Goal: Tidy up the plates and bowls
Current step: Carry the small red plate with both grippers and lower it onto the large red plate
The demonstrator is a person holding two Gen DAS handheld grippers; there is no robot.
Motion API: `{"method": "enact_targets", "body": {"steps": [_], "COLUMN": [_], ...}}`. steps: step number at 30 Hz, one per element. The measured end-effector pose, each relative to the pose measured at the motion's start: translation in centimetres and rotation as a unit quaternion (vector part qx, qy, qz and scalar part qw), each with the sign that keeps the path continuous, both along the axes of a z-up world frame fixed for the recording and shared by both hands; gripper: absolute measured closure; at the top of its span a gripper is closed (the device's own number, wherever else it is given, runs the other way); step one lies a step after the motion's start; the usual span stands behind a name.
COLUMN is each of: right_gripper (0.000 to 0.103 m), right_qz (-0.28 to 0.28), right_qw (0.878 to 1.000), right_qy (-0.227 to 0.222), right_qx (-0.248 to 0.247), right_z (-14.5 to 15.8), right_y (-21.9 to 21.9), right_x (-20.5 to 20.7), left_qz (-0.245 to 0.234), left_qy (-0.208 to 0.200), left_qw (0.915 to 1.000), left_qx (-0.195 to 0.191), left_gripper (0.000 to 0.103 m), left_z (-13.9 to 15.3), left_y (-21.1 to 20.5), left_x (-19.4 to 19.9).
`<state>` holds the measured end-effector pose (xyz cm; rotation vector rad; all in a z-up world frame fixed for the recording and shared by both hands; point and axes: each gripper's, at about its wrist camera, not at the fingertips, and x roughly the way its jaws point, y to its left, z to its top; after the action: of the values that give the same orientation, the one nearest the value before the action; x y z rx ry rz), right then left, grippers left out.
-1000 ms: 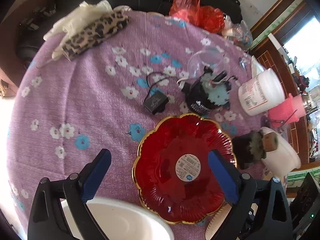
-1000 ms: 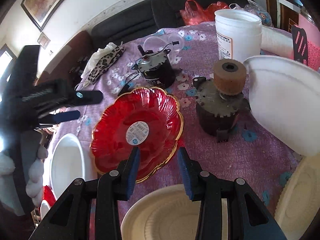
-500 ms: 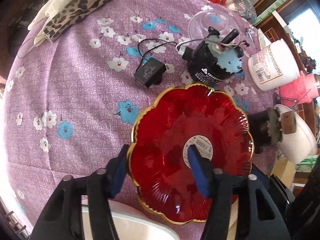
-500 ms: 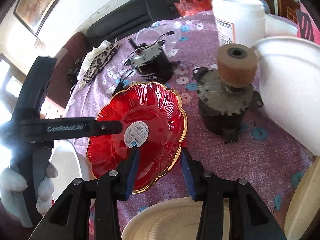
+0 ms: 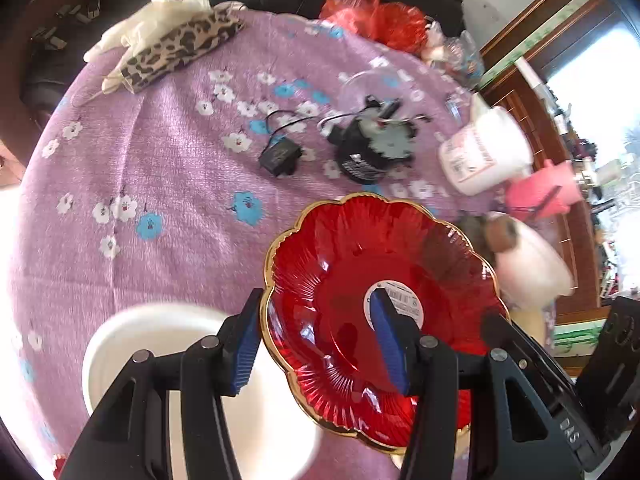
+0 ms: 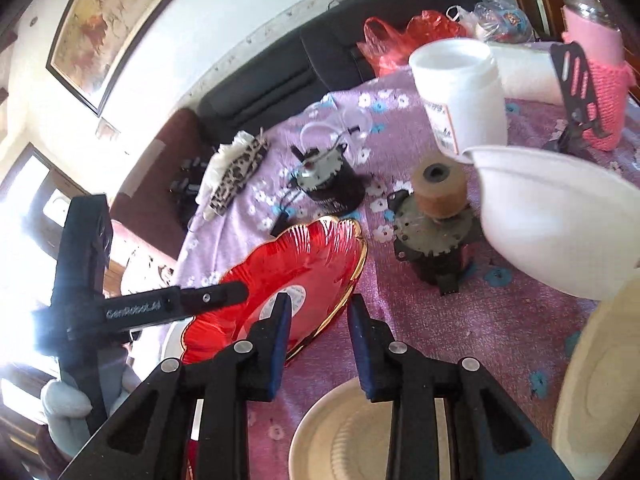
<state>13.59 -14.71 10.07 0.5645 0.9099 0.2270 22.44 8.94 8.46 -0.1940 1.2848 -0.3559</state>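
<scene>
The jaws of the left gripper [image 5: 316,344] pinch the near rim of the red plate [image 5: 360,280], one blue pad under the scalloped edge and the other inside the well near the round sticker [image 5: 396,308]. The jaws of the right gripper [image 6: 318,344] are closing on the opposite gold-edged rim, which sits between the pads; whether they already press on it cannot be told from the right wrist view. The plate is tilted and lifted off the purple flowered counter [image 5: 160,168], above a white bowl [image 5: 160,340] at its near-left.

The plate looks like ribbed glass or clear hard plastic: stiff, smooth and probably slippery, likely to chip or crack if dropped or knocked against the motor [image 6: 436,224] just behind it. It seems light enough for a rim pinch, but the fluted lip gives the pads an uneven seat, so a hold well in from the edge, on two opposite sides, would be steadier.

The sticker carries a barcode and small print too fine to read. The left gripper's arm in the right wrist view reads "GenRobot.AI" [image 6: 134,309]. The white jar [image 6: 460,96] has a printed label, unreadable here.
</scene>
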Motion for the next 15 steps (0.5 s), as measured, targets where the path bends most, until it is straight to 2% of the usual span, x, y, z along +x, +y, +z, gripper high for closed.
{"method": "enact_targets", "body": {"steps": [7, 15], "right_gripper": [0.071, 0.071], "right_qz": [-0.002, 0.042], "right_qw": [0.999, 0.995], "right_qy": [-0.043, -0.086], "right_qx": [0.000, -0.006], "right_z": [4.0, 8.0], "right_y": [0.7, 5.5], "right_x": [-3.8, -8.4], "left_qz": [0.014, 0.059], "left_qy": [-0.048, -0.095], "left_qw": [0.9984, 0.9933], "left_qx": [-0.025, -0.031], "left_gripper": [0.051, 0.051], "left_z": [4.6, 8.0], "left_y": [1.7, 7.0], "left_x": [-4.4, -10.8]}}
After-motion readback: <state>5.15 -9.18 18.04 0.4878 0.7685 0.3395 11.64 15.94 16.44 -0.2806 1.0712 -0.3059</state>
